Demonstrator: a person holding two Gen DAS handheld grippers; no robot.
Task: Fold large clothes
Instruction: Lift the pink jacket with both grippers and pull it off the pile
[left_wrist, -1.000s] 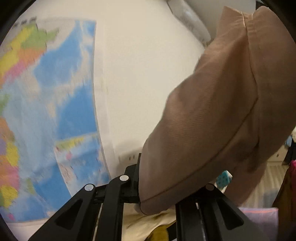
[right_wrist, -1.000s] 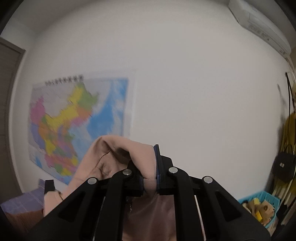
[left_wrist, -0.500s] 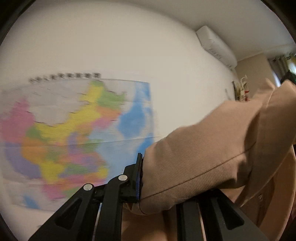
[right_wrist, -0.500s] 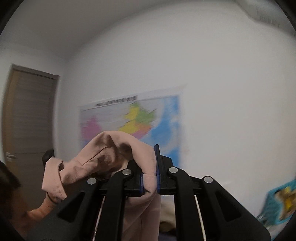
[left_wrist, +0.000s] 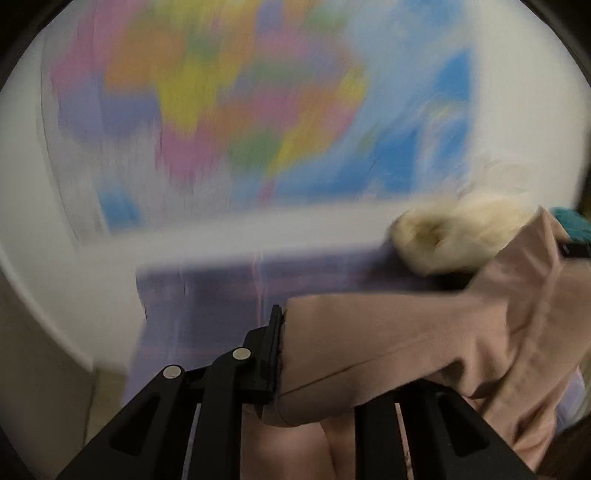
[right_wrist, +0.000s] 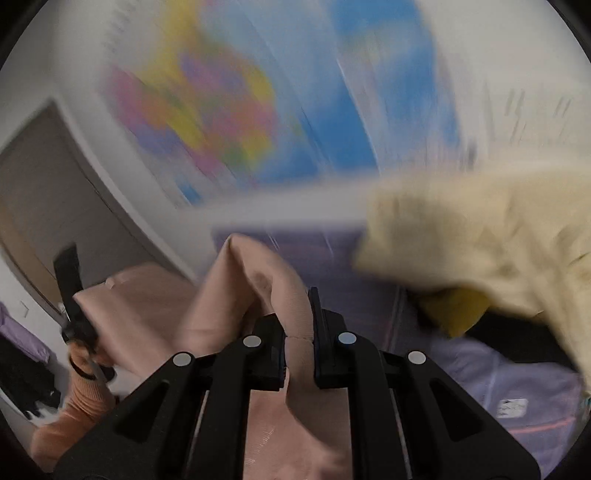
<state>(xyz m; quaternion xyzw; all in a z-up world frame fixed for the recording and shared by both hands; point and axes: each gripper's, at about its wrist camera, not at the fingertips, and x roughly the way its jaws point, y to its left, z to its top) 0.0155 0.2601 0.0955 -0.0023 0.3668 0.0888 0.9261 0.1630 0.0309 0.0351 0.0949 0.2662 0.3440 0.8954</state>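
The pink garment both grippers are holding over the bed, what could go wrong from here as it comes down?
1. The cream fluffy garment lies close on the purple bed cover; the pink garment may land on it.
2. Each gripper, left and right, pinches only a small bunch, so a quick swing could pull fabric free.
3. The cloth hangs bunched and may land creased.

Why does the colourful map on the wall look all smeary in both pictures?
Left wrist view: the map is smeared by motion blur, while the pink garment close to the fingers looks sharper. Right wrist view: the map and the yellow clothing are streaked too; the round dark edges come from the fisheye lens.
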